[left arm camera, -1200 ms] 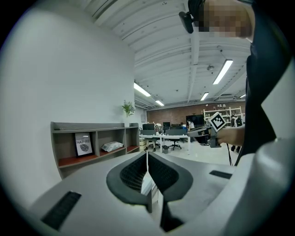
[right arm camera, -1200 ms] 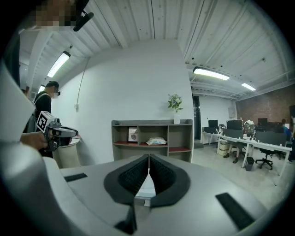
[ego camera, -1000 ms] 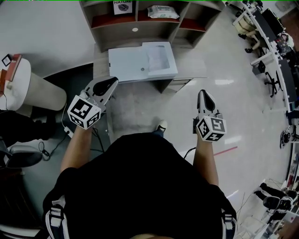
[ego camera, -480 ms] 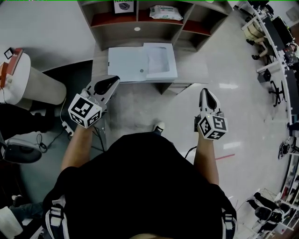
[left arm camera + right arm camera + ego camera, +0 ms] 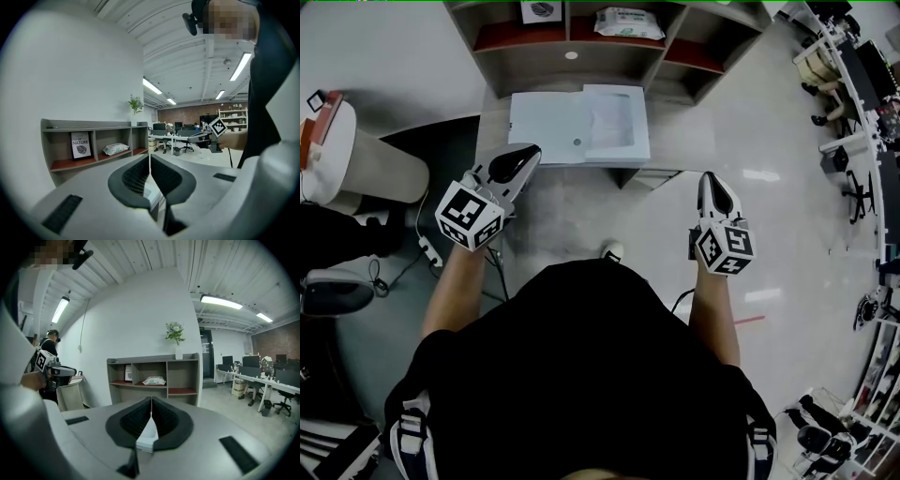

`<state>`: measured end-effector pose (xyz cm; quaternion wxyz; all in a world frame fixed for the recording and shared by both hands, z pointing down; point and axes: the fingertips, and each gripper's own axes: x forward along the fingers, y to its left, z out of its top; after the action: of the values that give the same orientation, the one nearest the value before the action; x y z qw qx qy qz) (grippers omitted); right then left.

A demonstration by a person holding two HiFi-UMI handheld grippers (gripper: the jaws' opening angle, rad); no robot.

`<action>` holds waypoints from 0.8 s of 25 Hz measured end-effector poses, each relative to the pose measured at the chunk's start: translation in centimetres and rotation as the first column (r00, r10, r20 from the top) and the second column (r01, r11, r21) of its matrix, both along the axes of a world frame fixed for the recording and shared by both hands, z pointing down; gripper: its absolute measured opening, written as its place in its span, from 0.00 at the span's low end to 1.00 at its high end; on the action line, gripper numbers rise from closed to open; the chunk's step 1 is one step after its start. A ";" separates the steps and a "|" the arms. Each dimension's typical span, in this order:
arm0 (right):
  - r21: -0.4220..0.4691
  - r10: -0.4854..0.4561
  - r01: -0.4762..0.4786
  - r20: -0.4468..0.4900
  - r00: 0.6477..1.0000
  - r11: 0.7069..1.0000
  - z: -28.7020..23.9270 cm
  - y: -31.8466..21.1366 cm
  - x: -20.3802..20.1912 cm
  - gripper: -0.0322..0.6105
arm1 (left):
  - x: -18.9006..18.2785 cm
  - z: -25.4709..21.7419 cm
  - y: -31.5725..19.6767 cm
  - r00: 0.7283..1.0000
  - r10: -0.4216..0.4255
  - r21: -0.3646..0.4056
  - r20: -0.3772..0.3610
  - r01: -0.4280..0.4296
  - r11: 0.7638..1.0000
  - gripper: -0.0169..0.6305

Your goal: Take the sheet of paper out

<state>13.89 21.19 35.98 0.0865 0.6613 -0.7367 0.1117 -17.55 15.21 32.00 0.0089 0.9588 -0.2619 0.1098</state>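
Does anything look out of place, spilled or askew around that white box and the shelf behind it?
Nothing stands out. The white box lies flat on its table, and the pack rests inside a compartment of the shelf. No spill or damage shows.

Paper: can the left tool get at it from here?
Probably yes. The left tool hangs near the front edge of the box, and nothing stands between it and the paper. Its jaws are shut, so they must open first.

Head view looks down; claw views share the shelf.
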 end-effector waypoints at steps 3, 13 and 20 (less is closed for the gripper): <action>-0.007 -0.014 0.014 -0.002 1.000 1.000 0.4 -0.8 0.9 0.08 | 1.0 0.3 -0.5 1.000 -0.012 0.000 -0.001 0.012 1.000 0.07; -0.021 -0.069 0.070 0.012 0.998 0.997 1.7 -3.7 3.4 0.08 | 3.7 0.8 -1.9 0.998 -0.054 -0.018 0.018 0.054 0.998 0.07; -0.028 -0.101 0.102 0.021 0.995 0.994 2.4 -5.2 6.0 0.08 | 6.6 1.0 -2.6 0.997 -0.074 -0.022 0.029 0.074 0.997 0.07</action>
<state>19.87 16.02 38.38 0.0942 0.6206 -0.7684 0.1243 -10.98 12.64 33.04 0.0202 0.9466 -0.2960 0.1261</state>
